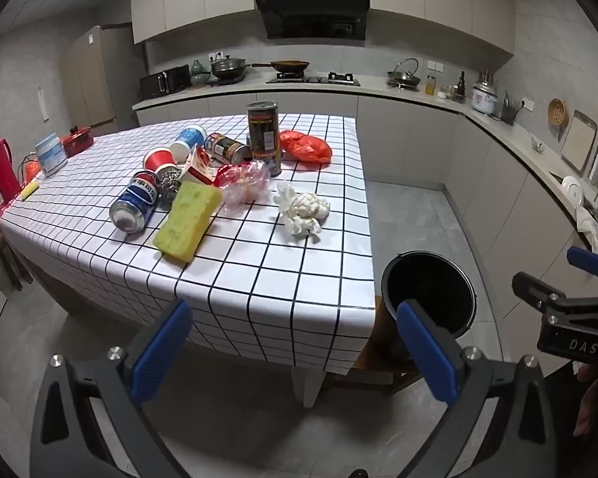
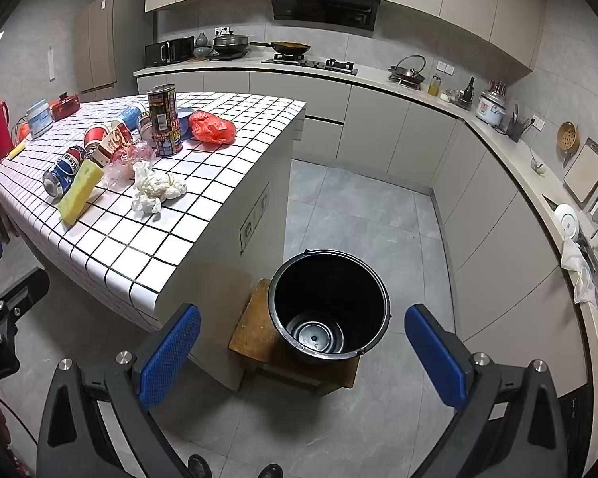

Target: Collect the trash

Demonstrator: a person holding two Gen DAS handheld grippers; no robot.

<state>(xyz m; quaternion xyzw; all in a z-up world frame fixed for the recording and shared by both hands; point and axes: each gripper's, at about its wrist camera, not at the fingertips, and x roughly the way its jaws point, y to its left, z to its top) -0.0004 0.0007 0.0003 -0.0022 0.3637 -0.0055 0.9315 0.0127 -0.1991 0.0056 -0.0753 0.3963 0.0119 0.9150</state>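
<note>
Task is sitting at its start: the black bucket (image 2: 329, 306) is standing empty on a low wooden stool (image 2: 251, 330) beside the end of the checked table (image 1: 259, 279), its bare bottom showing in the right wrist view, and all the trash is still lying on the tabletop. Both tools are hovering short of the table, angled down. The left gripper (image 1: 295, 350) is holding its blue pads (image 1: 161, 354) spread wide with nothing between them; the right gripper (image 2: 303, 354) is likewise spread wide and empty, framing the bucket. Left to collect, as far as visible: a crumpled white tissue wad (image 1: 302, 207) nearest the table's right edge, a yellow-green sponge (image 1: 187, 225), a tipped blue Pepsi can (image 1: 135, 207), a steel scourer (image 1: 167, 183), a clear plastic wrapper (image 1: 245, 185), a red paper cup (image 1: 159, 159), a blue-white cup (image 1: 187, 141), a lying dark can (image 1: 227, 147), a tall upright dark can (image 1: 264, 135) and an orange plastic bag (image 1: 305, 146). The left wrist view is giving the clearer look at the pile and is catching the right gripper at its right margin with part of a hand (image 1: 596, 398) below it; the bucket there is half hidden behind a finger. The right wrist view alone is showing the bucket interior, the stool, and the table's side panel.
</note>
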